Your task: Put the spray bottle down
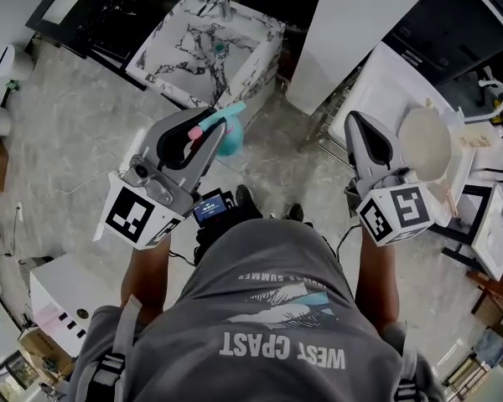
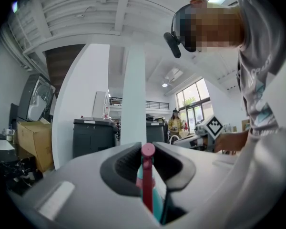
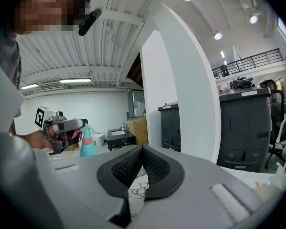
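I had the spray bottle (image 1: 231, 141) in the left gripper (image 1: 214, 129), whose fingers (image 2: 126, 162) were clamped on its top, the pink head and trigger poking up between the pads and the teal body below them. From the right gripper view the bottle (image 3: 88, 146) hung upright under the left gripper (image 3: 62, 126), off any surface. In the head view it was in the air over the grey floor (image 1: 84, 132), just on the near side of a marble-patterned table (image 1: 193, 32) and not touching it.

The right gripper (image 1: 352, 121) was out to the right, well apart from the bottle. Its fingers (image 3: 158, 166) met at the tips with nothing between them. Beyond it to the right stood a white table (image 1: 386, 78) with a round pale dish (image 1: 424, 145) on it; I could not make out what kind.

In the left gripper view I saw dark grey bins (image 2: 93, 137) beside a white pillar (image 2: 132, 94) far ahead, and a person (image 2: 174, 124) standing by the far windows.
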### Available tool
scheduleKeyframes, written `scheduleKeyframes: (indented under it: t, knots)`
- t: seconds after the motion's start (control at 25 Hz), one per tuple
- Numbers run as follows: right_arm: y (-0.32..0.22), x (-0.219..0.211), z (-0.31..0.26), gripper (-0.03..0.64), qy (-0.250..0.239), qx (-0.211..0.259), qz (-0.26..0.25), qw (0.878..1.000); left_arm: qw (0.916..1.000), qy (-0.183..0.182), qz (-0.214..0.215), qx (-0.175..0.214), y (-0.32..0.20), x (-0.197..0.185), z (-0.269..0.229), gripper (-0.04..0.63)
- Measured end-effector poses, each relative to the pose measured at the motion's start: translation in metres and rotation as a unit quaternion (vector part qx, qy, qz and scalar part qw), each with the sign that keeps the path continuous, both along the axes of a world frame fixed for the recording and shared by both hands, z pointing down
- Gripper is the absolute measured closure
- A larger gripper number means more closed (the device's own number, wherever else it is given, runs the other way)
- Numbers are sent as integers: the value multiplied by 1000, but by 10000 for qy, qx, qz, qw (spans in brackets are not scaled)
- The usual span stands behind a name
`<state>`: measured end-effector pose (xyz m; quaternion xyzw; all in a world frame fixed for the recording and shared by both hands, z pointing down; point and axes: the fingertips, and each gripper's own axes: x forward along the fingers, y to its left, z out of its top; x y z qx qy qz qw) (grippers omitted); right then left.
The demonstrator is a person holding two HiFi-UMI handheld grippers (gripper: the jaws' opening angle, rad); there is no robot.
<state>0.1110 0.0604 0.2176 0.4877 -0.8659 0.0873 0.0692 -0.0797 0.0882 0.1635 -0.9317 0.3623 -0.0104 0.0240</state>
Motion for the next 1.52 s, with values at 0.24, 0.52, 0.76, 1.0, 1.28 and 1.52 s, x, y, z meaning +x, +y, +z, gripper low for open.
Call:
scheduleKeyframes:
  t: [0.24, 0.52, 0.76, 1.0, 1.28, 1.52]
  knots:
    - [-6, -25, -4, 615, 59, 58, 81, 9999, 10000, 40, 81, 40, -9, -27, -1, 534]
    - [-16, -59, -11, 615, 200, 112, 58, 9997, 9999, 90, 62, 80, -19, -65, 1, 534]
    - [-37, -61, -4, 615, 261, 17, -93, 9996, 9998, 102, -119, -98, -36, -71, 15, 535]
    - [-77, -64, 8, 615, 135, -69, -510, 9986, 9988, 10, -478, -121, -57, -64, 15, 534]
    - [-133, -66, 6, 615, 97, -49, -1115, 9937, 9941, 8, -1078, -121, -87, -55, 11, 534]
    - [-170, -74, 13, 615, 57, -130, -1522, 9882, 9884, -25, -1509, -175, -105, -53, 15, 535]
